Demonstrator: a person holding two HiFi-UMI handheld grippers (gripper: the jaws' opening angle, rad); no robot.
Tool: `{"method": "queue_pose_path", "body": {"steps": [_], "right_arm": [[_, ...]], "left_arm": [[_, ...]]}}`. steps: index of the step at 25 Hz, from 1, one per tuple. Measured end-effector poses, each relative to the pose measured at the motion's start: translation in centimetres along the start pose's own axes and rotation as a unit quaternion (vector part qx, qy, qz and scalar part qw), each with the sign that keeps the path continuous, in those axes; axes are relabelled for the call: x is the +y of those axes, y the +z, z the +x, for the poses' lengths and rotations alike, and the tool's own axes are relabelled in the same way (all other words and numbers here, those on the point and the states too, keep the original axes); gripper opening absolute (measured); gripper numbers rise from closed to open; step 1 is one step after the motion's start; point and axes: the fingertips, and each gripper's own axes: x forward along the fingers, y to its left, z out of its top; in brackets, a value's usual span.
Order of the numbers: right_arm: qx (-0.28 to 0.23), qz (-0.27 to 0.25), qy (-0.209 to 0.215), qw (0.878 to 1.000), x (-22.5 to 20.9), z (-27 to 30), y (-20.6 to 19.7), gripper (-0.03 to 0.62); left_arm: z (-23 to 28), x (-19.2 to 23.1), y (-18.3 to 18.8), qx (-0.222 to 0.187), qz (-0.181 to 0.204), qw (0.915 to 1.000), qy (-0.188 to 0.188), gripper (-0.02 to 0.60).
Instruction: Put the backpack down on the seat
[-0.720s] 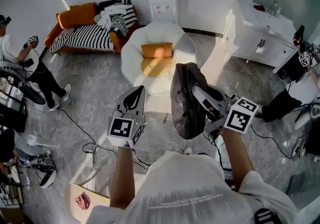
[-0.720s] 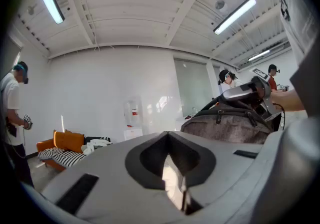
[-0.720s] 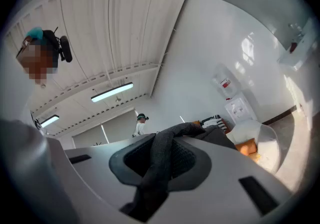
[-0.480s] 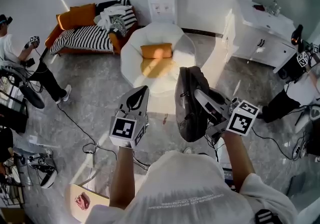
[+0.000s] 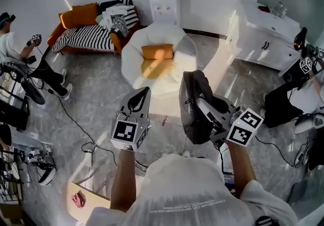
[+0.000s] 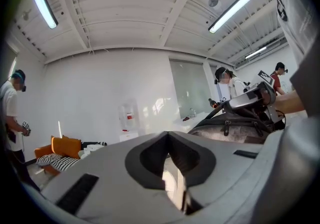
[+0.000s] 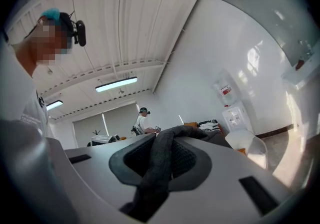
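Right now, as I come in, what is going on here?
A person holds a gripper in each hand. The right gripper is shut on a strap of a dark grey backpack, which hangs in the air in front of the person. The left gripper is shut and empty. The backpack is not yet on the white chair with the orange cushion ahead.

The backpack [image 5: 194, 114] apparently hides the right gripper's [image 5: 202, 102] jaw tips.
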Motion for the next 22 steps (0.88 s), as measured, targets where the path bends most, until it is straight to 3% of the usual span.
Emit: {"method": "queue_pose_path", "body": {"steps": [7, 13, 22], "right_arm": [[0.008, -0.027, 0.004, 1.000, -2.4, -0.7, -0.6, 0.072], [0.005, -0.025, 0.005, 1.000, -4.4, -1.0, -0.2, 0.072], [0.005, -0.013, -0.010, 1.000, -9.9, 3.4, 1.2, 0.071]], "left_arm": [[0.8, -1.4, -0.1, -0.001, 0.003, 0.9997, 0.026, 0.006], [1.5, -1.9, 0.2, -0.001, 0.013, 0.9999, 0.010, 0.006], [8.1, 3.3, -1.8, 0.006, -0.011, 0.9999, 0.011, 0.006]]}}
